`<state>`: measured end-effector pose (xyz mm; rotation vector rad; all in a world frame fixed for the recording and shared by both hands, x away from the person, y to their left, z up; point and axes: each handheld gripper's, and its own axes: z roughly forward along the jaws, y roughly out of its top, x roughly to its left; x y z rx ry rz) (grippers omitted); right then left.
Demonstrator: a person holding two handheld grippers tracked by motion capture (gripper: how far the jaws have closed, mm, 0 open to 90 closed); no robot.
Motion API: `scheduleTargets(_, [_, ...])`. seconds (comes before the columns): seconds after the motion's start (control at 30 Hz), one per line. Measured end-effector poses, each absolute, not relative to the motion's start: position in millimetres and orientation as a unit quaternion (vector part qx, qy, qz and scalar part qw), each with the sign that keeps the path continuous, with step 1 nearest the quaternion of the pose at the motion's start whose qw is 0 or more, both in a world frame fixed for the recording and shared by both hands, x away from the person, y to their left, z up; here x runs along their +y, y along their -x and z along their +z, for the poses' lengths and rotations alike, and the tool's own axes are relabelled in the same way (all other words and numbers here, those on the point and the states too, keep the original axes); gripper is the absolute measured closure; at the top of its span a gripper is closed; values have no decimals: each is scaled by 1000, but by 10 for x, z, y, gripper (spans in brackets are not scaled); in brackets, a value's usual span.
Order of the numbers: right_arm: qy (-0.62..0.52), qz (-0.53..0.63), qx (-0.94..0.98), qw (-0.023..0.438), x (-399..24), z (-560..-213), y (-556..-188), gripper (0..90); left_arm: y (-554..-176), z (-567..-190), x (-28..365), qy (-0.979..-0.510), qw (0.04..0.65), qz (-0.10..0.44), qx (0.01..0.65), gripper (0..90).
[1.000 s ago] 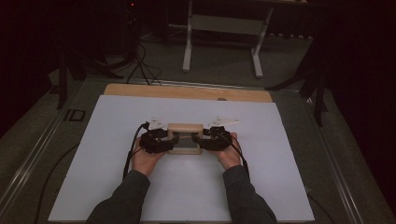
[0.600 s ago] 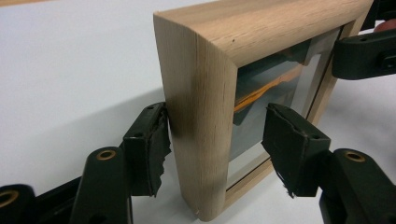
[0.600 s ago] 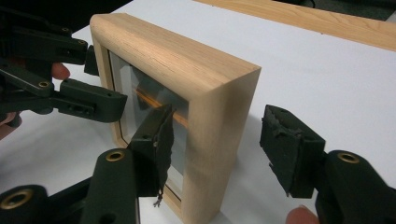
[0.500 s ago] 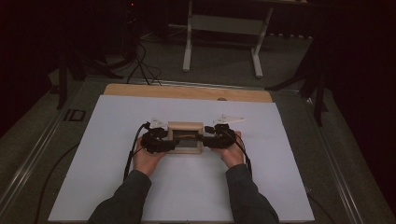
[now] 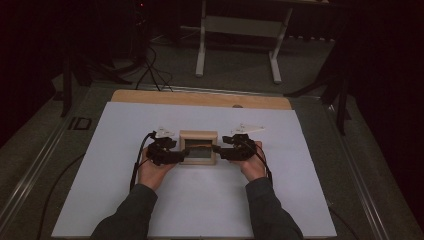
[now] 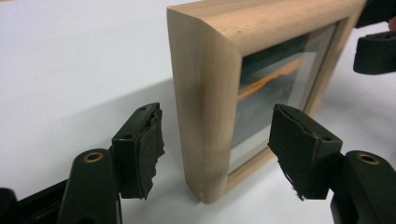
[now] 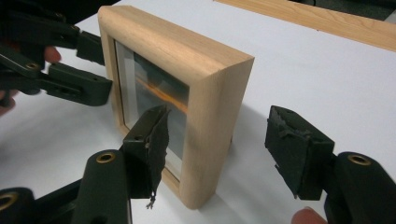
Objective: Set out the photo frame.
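A small light-wood picture frame (image 5: 198,136) with a glazed dark picture stands upright on the white table top (image 5: 200,210). My left gripper (image 5: 180,156) is at its left end and my right gripper (image 5: 218,150) at its right end. In the left gripper view the frame (image 6: 205,93) sits between the left gripper's (image 6: 219,142) pads, with a gap on each side. In the right gripper view the frame (image 7: 177,46) also stands free between the right gripper's (image 7: 224,147) pads. Both pairs of jaws have just been opening and neither presses on the wood.
A wooden strip (image 5: 200,99) runs along the far edge of the white top. Beyond it, on the dark floor, are a white-legged stand (image 5: 240,30) and loose cables (image 5: 150,70). A metal rail (image 5: 30,170) borders the table on the left.
Both grippers' jaws have spread wider and come off the frame's ends. The hands have hardly moved, and the frame stays standing in place.
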<state>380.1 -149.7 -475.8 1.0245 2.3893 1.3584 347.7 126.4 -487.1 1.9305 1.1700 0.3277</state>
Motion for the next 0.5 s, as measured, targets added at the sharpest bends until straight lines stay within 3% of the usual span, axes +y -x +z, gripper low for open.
scheduleTargets(0.5, [-341,416,835,119,-1755,-4738,-3581,364,-3106,-4810,1795,-769,409,152,467,337])
